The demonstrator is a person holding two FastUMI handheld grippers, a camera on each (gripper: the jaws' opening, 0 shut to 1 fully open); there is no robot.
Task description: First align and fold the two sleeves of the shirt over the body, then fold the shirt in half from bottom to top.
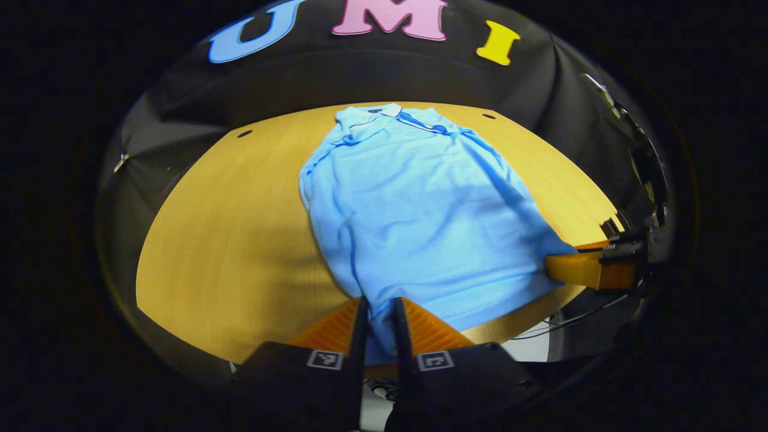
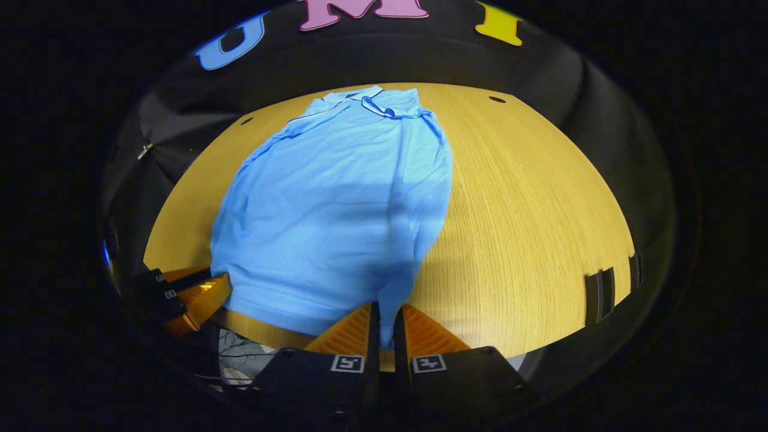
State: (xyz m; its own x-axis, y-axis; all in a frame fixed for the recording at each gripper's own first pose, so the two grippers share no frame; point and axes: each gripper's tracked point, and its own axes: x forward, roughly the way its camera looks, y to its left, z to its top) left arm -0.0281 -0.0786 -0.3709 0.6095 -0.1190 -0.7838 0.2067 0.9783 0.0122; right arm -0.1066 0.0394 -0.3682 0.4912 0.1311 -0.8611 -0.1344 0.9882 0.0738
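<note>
Shirt (image 1: 414, 210) lies flat on the wooden worktop (image 1: 228, 240), collar (image 1: 384, 111) at the far edge, hem at the near edge, sleeves already folded in over the body. Left hand-held gripper (image 1: 379, 327) is at the hem's near-left corner, fingers nearly closed with fabric pinched between them. Right hand-held gripper (image 2: 387, 333) is at the near-right hem corner, same state: narrow gap, cloth clamped between both fingers. In the left gripper view the right one sits at the shirt's right hem edge; each corner is gripped, hem low over the worktop.
</note>
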